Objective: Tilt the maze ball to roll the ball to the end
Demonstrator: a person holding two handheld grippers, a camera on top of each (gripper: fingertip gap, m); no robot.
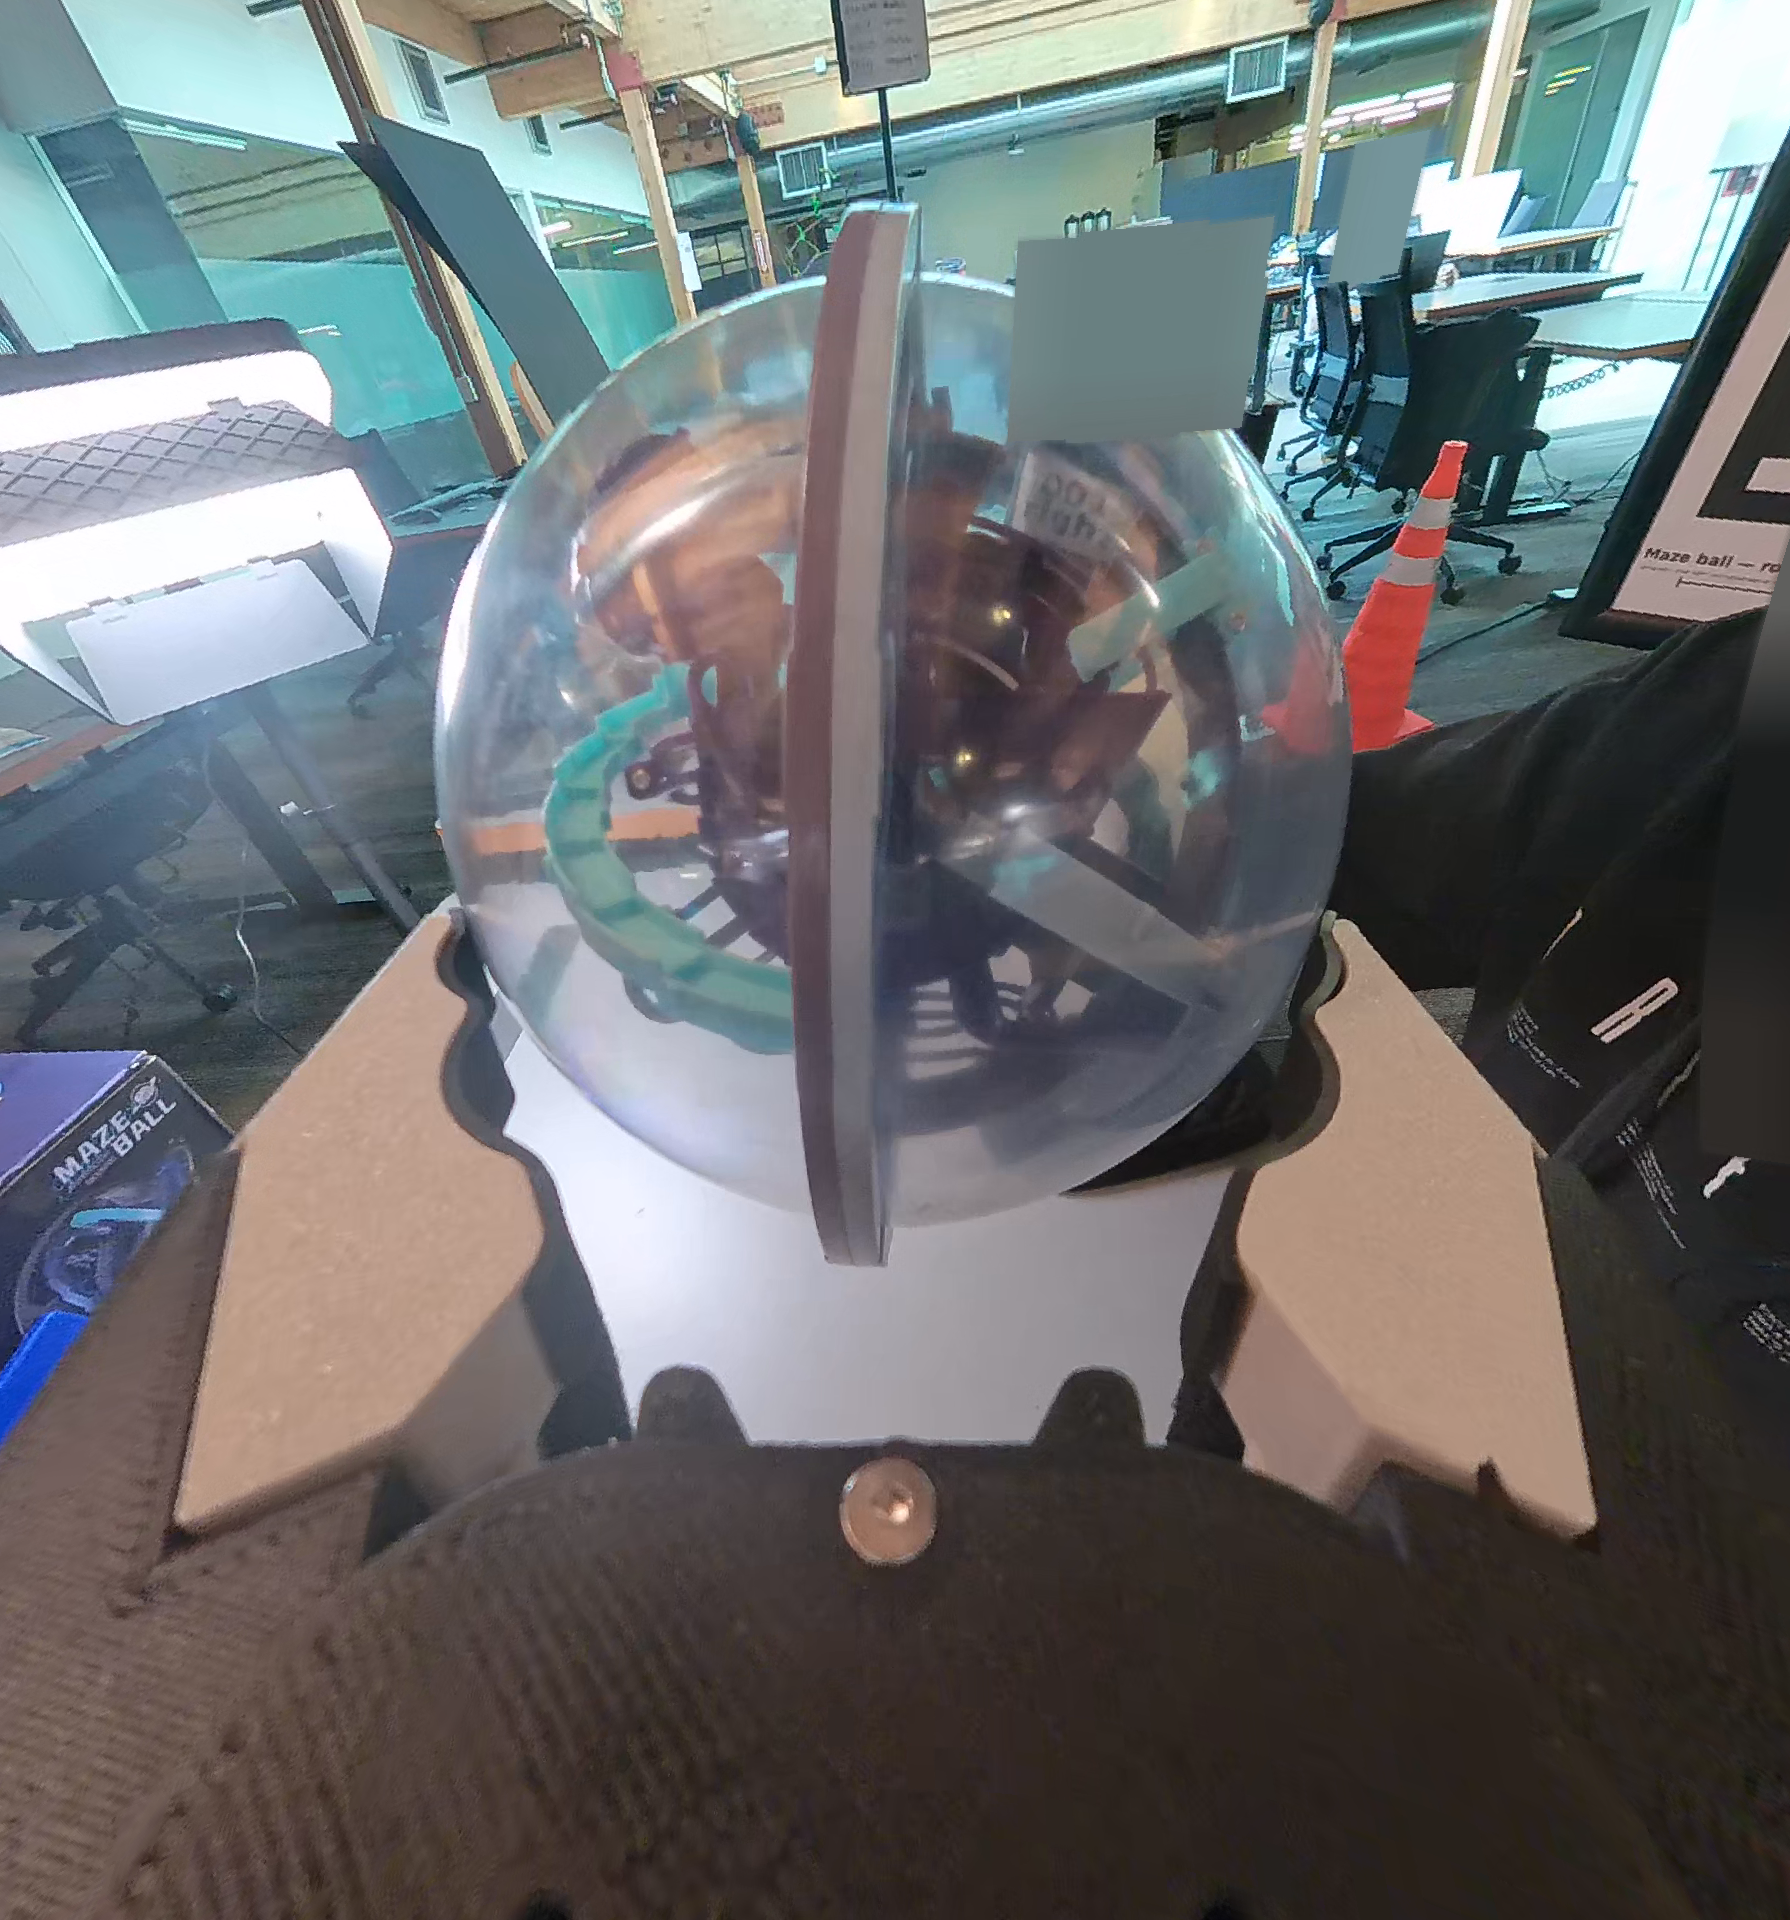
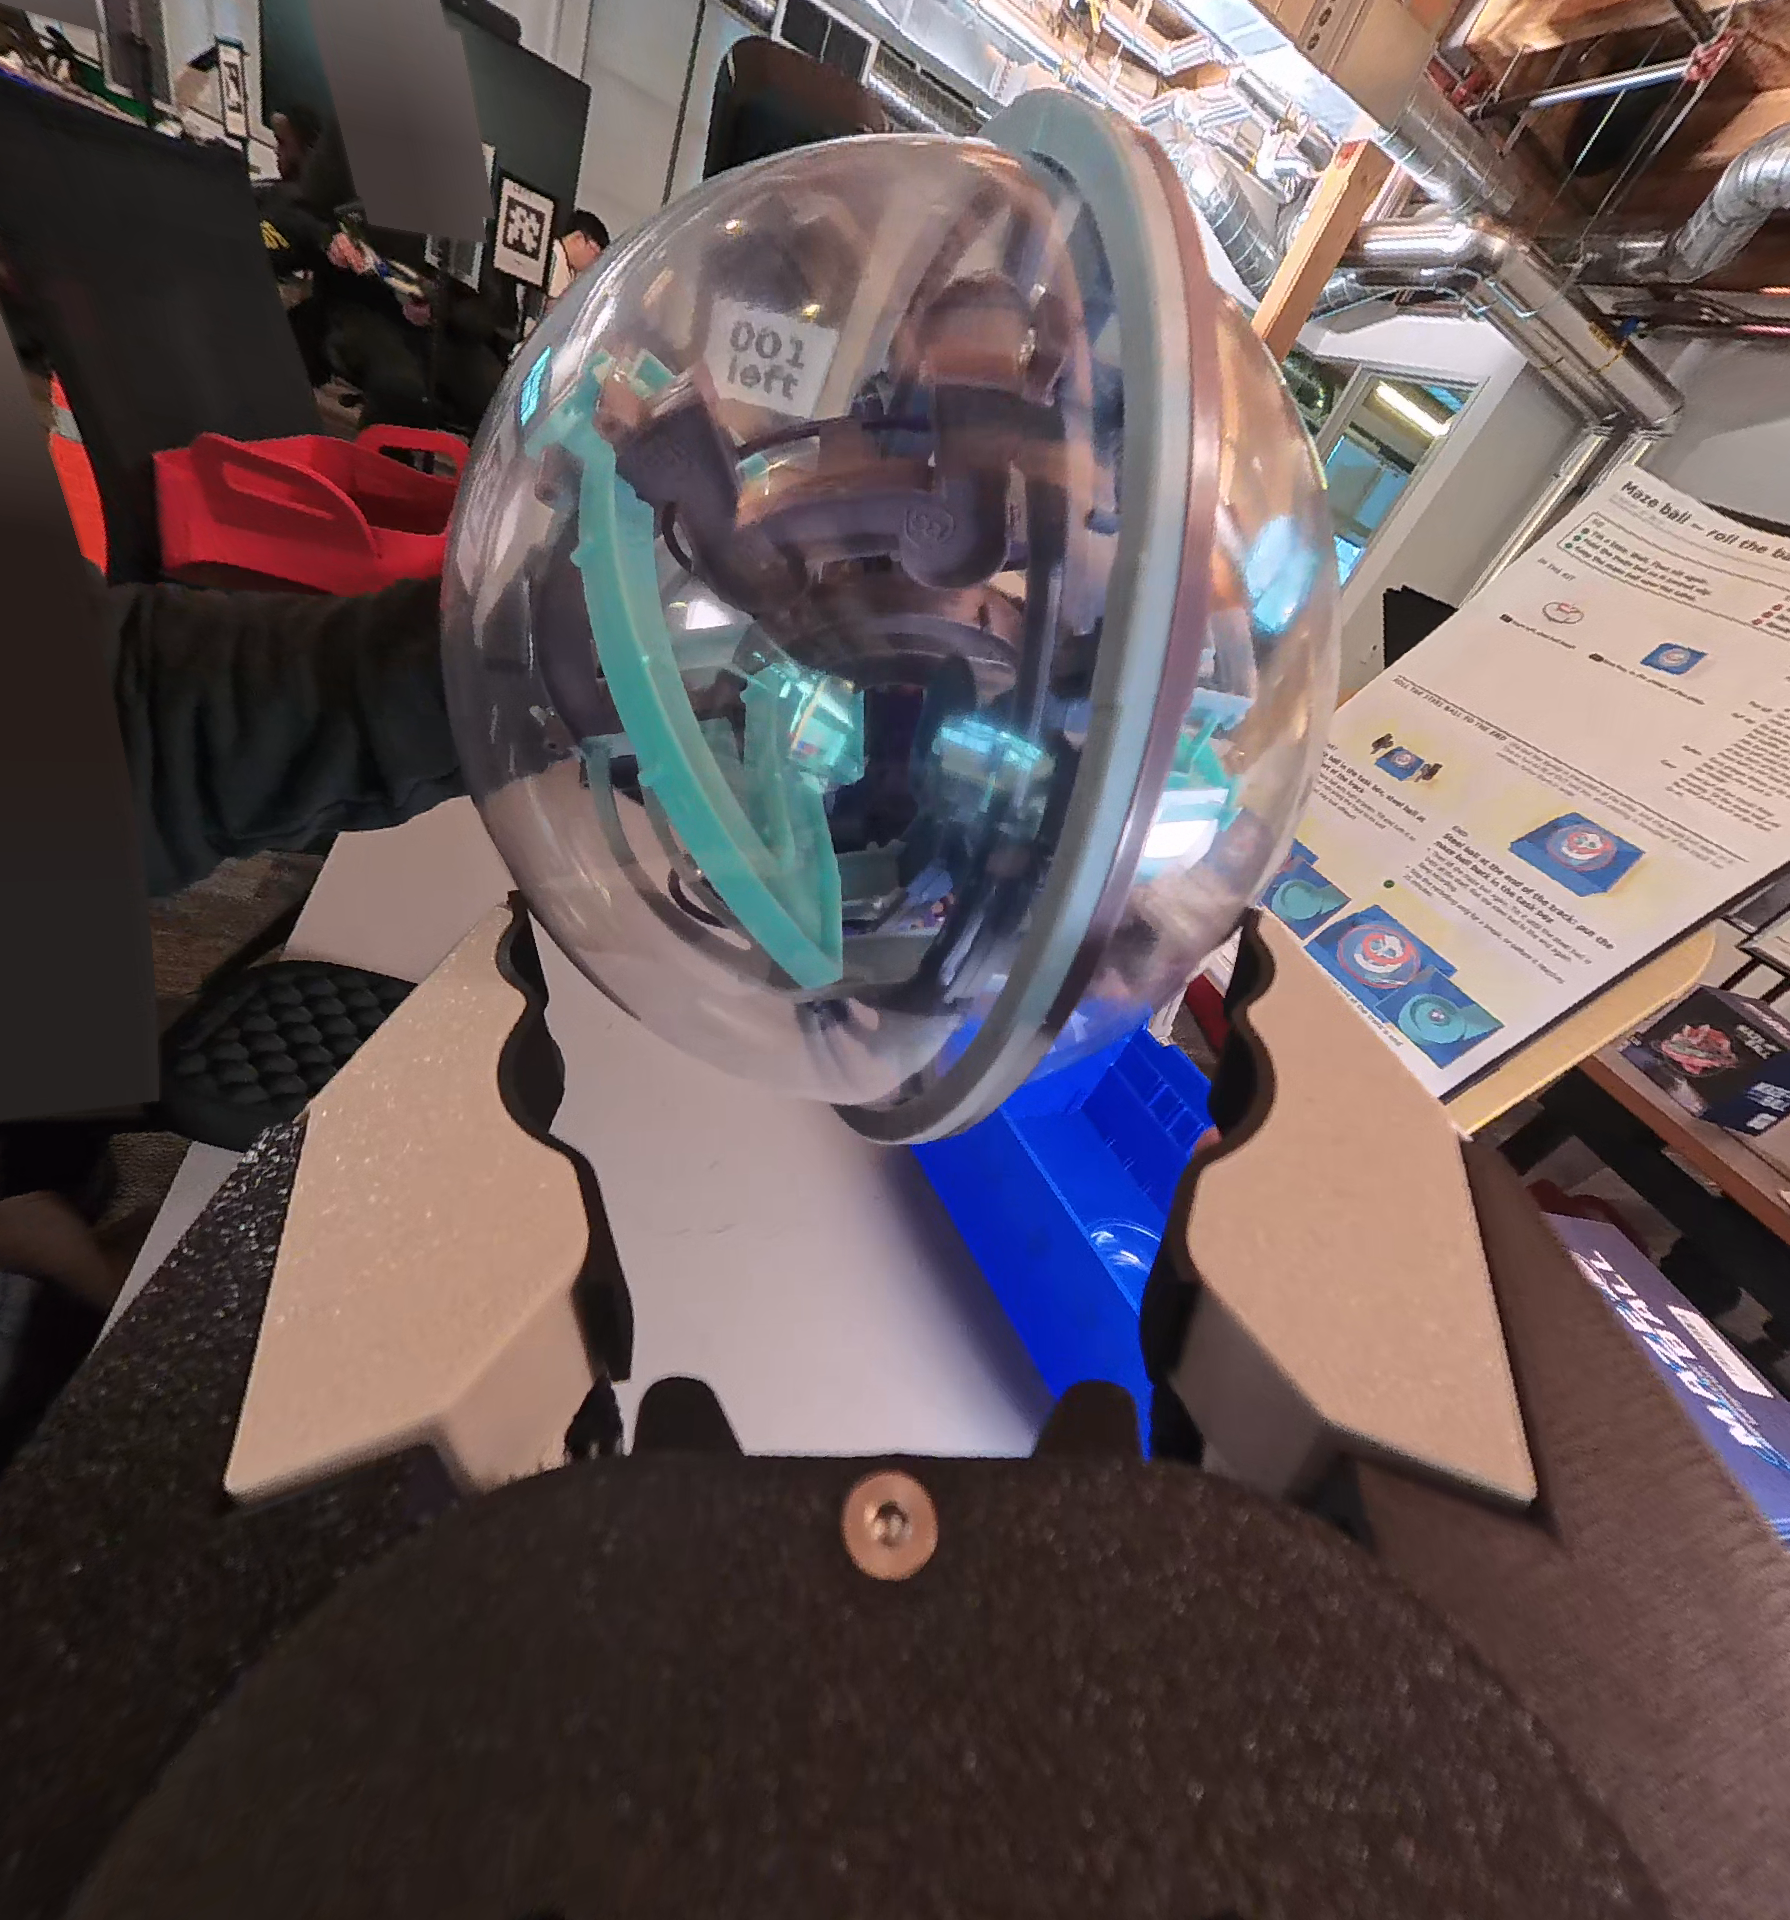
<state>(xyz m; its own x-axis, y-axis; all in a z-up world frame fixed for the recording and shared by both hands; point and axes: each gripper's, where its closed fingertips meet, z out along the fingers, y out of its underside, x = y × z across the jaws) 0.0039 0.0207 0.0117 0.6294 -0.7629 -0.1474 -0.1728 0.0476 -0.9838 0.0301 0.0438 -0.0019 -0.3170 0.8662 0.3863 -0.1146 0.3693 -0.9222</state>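
Office floor open beyond, both tongs, left tongs [image 1: 891,935], right tongs [image 2: 870,935], clamping maze ball [image 1: 891,727] sides; seam ring [image 1: 849,727] upright

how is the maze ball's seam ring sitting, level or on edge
On edge: the clear plastic maze ball's grey seam ring runs top to bottom, tilted in the right wrist view.

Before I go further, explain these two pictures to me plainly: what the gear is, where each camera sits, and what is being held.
There is no robot here. A person carries two hand-held two-finger grippers, each with a camera looking forward along its tan fingers. One picture is from the left gripper, the other from the right gripper. Both show the same clear plastic maze sphere with teal tracks inside, lifted above a white table, with each gripper's fingertips against its lower sides. Nearby lie a blue bin and a printed instruction sheet.
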